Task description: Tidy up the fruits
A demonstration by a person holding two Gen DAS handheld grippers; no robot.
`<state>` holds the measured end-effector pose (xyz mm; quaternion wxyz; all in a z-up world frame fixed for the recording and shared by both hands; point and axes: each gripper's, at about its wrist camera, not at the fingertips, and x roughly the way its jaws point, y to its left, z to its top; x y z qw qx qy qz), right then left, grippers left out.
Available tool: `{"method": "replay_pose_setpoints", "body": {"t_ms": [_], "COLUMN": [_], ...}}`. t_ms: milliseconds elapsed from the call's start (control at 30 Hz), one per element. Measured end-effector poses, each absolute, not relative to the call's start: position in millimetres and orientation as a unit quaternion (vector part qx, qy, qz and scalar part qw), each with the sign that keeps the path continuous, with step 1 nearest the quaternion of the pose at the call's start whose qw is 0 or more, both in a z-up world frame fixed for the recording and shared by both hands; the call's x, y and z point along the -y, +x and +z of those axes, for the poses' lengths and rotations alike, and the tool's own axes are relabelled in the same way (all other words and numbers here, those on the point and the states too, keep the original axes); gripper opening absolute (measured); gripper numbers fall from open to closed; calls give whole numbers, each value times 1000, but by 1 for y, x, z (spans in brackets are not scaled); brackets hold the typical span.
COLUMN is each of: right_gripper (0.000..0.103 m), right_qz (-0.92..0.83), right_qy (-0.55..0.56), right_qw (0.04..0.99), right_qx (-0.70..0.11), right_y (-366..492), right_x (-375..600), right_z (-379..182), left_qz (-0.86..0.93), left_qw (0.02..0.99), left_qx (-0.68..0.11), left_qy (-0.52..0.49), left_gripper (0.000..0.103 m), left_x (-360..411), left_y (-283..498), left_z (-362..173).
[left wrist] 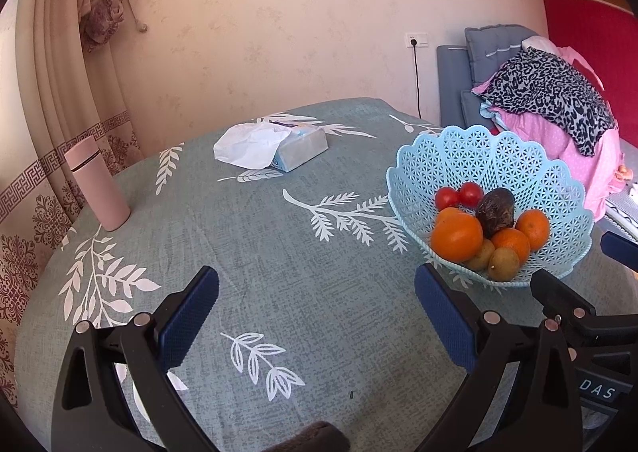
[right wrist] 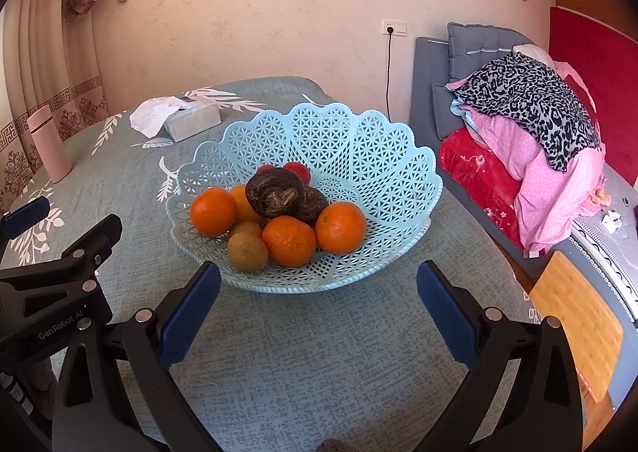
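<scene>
- Fruits (left wrist: 484,230) fill a pale blue lattice basket (left wrist: 450,157) at three o'clock on the leaf-print tablecloth (left wrist: 279,252) in the left wrist view; left gripper (left wrist: 317,298) gapes empty.
- Oranges, tomatoes, brownish fruits, dark wrinkled ones heap at twelve o'clock in the right wrist view; right gripper (right wrist: 319,292) spread wide, empty.

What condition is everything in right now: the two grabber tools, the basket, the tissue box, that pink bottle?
Left gripper: jaws wide open, holding nothing, over the tablecloth.
Right gripper: jaws wide open, empty, facing the basket.
Basket: upright on the table, partly filled with fruit.
Oranges: piled inside the basket.
Tissue box: open, a tissue pulled out.
Pink bottle: upright, cap on.
</scene>
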<state>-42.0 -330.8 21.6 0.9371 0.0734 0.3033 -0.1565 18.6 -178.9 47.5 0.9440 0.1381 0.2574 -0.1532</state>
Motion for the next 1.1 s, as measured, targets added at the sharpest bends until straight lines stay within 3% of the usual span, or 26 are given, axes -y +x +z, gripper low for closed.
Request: {"method": "replay_pose_setpoints", "body": {"t_ms": [1100], "right_gripper": [100], "right_qz": [-157], "right_qy": [73], "right_qw": [937], "right_qx": [-303], "right_y": [-42], "right_x": [331], "right_z": [22], "left_qz": [-154], "left_qw": [943], "left_qx": [-257], "left_qy": [145], "left_gripper": [98], "left_x": [181], "left_y": [17], "left_z": [46]}}
